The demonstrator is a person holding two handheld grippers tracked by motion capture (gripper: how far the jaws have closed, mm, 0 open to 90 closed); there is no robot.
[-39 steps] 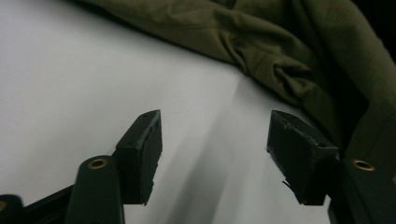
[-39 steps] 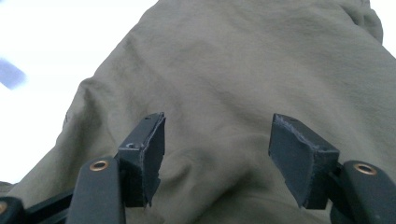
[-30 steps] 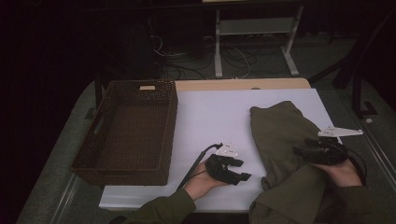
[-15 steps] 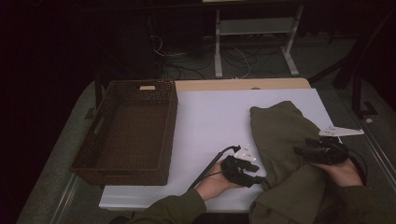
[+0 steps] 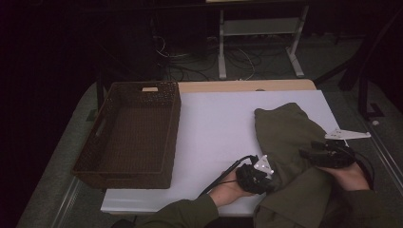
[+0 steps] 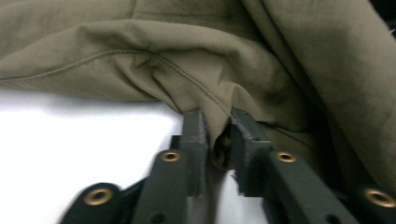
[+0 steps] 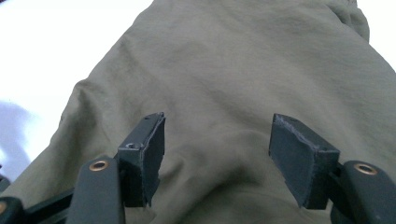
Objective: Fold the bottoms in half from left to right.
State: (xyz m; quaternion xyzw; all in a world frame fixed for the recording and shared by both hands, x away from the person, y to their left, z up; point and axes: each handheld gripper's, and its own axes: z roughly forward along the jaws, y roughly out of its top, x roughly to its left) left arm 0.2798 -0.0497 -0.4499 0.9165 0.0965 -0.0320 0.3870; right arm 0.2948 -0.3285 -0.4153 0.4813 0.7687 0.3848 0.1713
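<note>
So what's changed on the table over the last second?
The left claw slid right to the olive-green cloth garment, its jaws closing to pinch a fold at its near-left edge. The right claw stayed open over the garment; the brown wicker basket hasn't moved.

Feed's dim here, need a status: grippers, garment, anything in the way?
Left gripper jaws just closing, pinching the olive garment's edge. Right gripper jaws open over the cloth. Wicker basket off left, path clear.
</note>
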